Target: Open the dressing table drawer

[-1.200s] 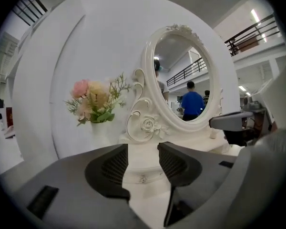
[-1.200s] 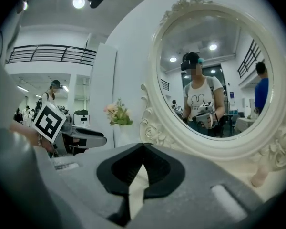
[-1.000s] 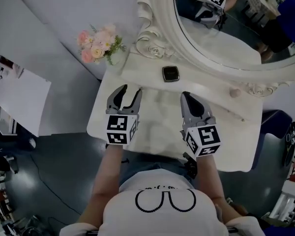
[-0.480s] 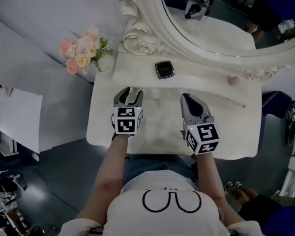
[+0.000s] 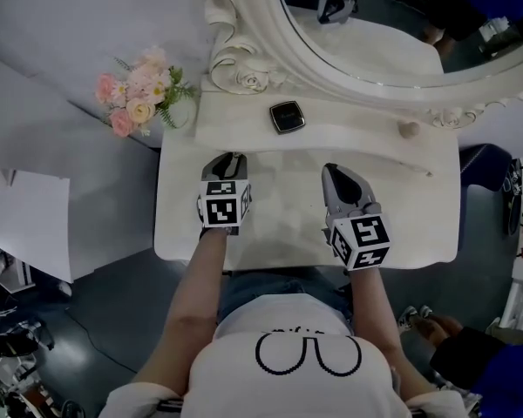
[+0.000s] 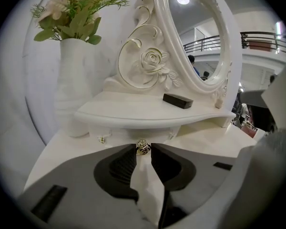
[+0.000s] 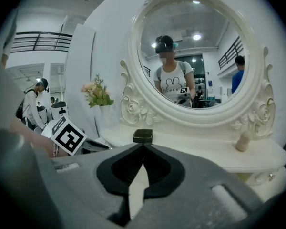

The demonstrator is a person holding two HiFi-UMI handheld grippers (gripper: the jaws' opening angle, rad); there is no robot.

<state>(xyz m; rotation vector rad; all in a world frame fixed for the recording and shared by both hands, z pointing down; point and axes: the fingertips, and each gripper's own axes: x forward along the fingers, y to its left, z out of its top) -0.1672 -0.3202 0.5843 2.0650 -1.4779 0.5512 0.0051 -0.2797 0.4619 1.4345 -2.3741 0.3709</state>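
White dressing table top below me, drawer front tucked under the raised shelf – my left gripper, jaws just closing, pinches its small knob dead ahead, so pull runs straight back twd me; right gripper pressed shut, empty, off to the right.

Dressing table: white painted, smooth, slight sheen. Drawer knob: shiny gold-tone metal. Mirror: reflective glass. Vase, far left: white, ribbed, matt. Left gripper: grey matt plastic, black ribbed pads.

Left gripper dropped lower, to drawer knob; jaws just closed round it.
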